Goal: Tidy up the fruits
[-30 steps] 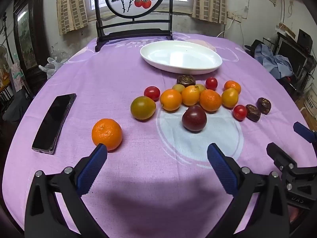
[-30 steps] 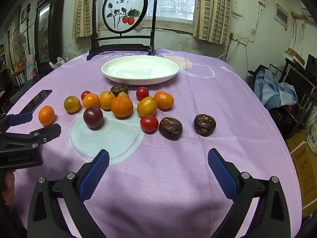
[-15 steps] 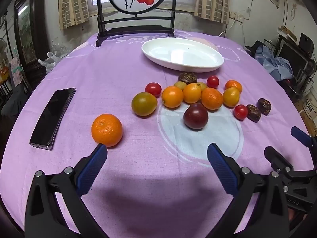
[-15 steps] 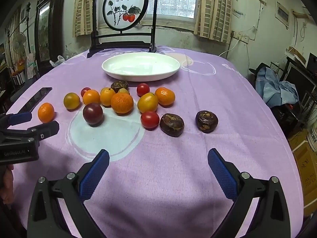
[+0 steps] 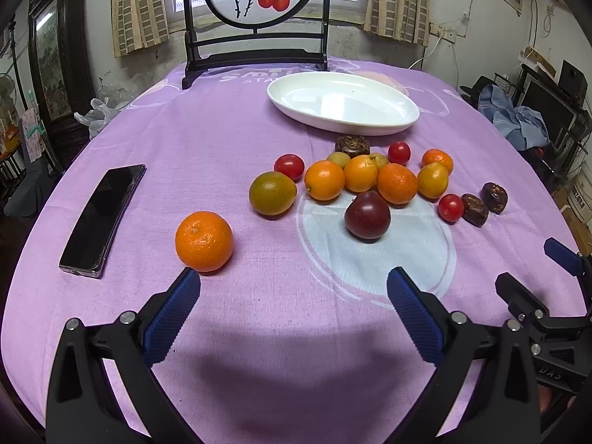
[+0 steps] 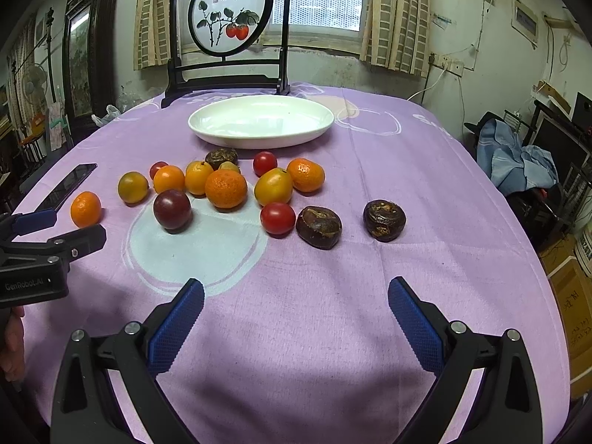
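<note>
Hovering low over the purple tablecloth (image 5: 222, 129), the left gripper (image 5: 294, 288) is holding its jaws wide with nothing between them, and the right gripper (image 6: 296, 296) is doing the same on its side. Judging by this, the task is sitting at its very start: the white plate (image 5: 370, 125) is lying bare, and every fruit is resting on the cloth in front of the plate. A lone mandarin (image 5: 204, 241) is lying farthest from the plate, just ahead of the left gripper's left finger, near a dark phone (image 5: 101, 218). A dark plum (image 5: 367, 215) is sitting nearer the plate, in front of the orange cluster. The next move is probably calling for the left gripper to be centring on the mandarin, closing gently, and carrying it to the plate.
</note>
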Motion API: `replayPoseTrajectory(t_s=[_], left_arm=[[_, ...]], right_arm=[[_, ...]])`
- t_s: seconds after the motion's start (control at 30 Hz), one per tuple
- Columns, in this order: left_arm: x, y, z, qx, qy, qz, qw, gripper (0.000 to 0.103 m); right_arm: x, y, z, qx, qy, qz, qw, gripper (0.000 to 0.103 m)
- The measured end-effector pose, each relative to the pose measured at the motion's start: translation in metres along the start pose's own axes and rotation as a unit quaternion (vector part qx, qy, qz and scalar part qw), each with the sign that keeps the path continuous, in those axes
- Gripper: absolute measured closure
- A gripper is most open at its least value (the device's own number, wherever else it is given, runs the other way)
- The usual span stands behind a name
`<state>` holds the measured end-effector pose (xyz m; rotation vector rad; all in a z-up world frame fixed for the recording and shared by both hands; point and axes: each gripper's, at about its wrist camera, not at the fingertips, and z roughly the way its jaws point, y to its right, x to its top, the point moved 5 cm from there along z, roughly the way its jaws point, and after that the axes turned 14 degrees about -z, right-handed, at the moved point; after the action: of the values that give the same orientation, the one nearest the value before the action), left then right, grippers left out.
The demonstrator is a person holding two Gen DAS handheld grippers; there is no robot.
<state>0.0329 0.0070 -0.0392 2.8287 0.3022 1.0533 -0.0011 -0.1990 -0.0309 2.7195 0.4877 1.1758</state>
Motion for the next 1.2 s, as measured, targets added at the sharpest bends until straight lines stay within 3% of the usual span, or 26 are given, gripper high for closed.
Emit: replayPoseTrajectory(t_s=[1.2], left_arm=[[-0.002,0.0005,-0.0029,-0.001,0.001,0.0,1.0,0.004]], right_arm=[[-0.0037,0.0024,0.0005,0.002,-0.002,0.007,1.0,0.003]])
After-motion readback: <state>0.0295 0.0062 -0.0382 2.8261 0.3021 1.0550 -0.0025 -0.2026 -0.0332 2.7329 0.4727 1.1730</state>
